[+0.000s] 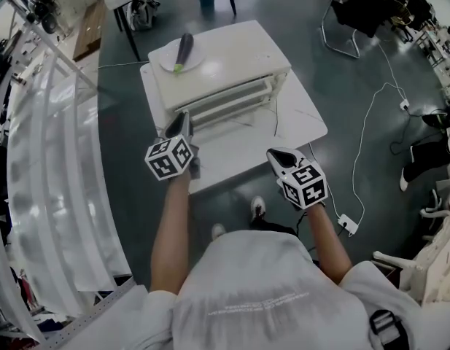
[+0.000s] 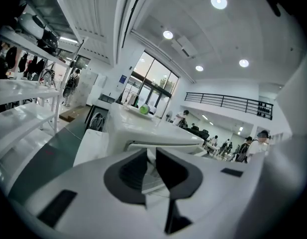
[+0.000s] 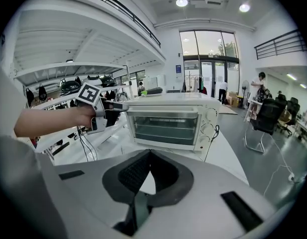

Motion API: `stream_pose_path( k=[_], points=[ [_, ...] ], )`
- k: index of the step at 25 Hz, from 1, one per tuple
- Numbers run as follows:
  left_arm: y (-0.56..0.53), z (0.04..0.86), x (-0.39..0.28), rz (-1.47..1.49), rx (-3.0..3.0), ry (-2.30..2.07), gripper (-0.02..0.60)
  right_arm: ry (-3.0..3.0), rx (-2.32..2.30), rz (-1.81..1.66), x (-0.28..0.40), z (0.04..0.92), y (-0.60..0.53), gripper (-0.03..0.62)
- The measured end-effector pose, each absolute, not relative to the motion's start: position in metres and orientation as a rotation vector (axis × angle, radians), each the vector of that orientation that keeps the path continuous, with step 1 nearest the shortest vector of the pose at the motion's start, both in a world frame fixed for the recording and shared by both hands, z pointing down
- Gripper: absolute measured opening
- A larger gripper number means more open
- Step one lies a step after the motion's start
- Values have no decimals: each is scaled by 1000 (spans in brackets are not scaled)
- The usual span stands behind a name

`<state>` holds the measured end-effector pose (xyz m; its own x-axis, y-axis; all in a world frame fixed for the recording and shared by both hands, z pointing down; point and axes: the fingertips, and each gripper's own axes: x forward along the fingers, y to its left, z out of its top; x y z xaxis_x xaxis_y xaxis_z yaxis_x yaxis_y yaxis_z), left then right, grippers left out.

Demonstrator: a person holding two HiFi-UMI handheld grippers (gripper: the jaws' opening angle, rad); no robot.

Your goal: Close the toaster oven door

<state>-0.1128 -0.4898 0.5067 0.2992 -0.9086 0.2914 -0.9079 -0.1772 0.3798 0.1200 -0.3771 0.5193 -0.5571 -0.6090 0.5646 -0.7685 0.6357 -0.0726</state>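
Note:
A white toaster oven [image 1: 225, 68] stands on a white table [image 1: 301, 122] with its glass door [image 3: 165, 126] upright against the front. On its top sits a plate with an eggplant [image 1: 182, 52]. My left gripper [image 1: 182, 120] is at the left end of the door's top handle [image 3: 158, 112]; in the right gripper view its tips [image 3: 117, 106] reach that corner. Its jaws [image 2: 151, 154] stand slightly apart, and I see nothing clamped between them. My right gripper [image 1: 273, 154] hovers over the table's front edge, shut and empty [image 3: 147, 154], facing the oven [image 3: 168, 121].
A metal shelf rack [image 1: 42, 159] runs along the left. A cable and power strip [image 1: 348, 224] lie on the floor at the right, with a chair [image 1: 341, 28] beyond. An office chair [image 3: 266, 119] stands right of the table.

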Motion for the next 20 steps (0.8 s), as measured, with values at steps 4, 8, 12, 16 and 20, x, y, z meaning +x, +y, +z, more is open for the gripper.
stream_pose_path(
  k=[4, 8, 12, 16, 20],
  points=[
    [-498, 506, -118, -60, 2067, -1583, 57, -2359, 1090, 421, 122, 517, -378, 14],
    [-499, 505, -119, -85, 2075, -1588, 58, -2360, 1114, 404, 125, 510, -379, 14],
    [-498, 505, -118, -31, 2073, -1616, 57, -2369, 1133, 350, 125, 496, -379, 14],
    [-488, 496, -112, 82, 2155, -1606, 57, -2379, 1177, 253, 128, 468, -384, 14],
    [-468, 483, -111, 174, 2257, -1599, 57, -2392, 1226, 146, 127, 436, -384, 14]
  ],
)
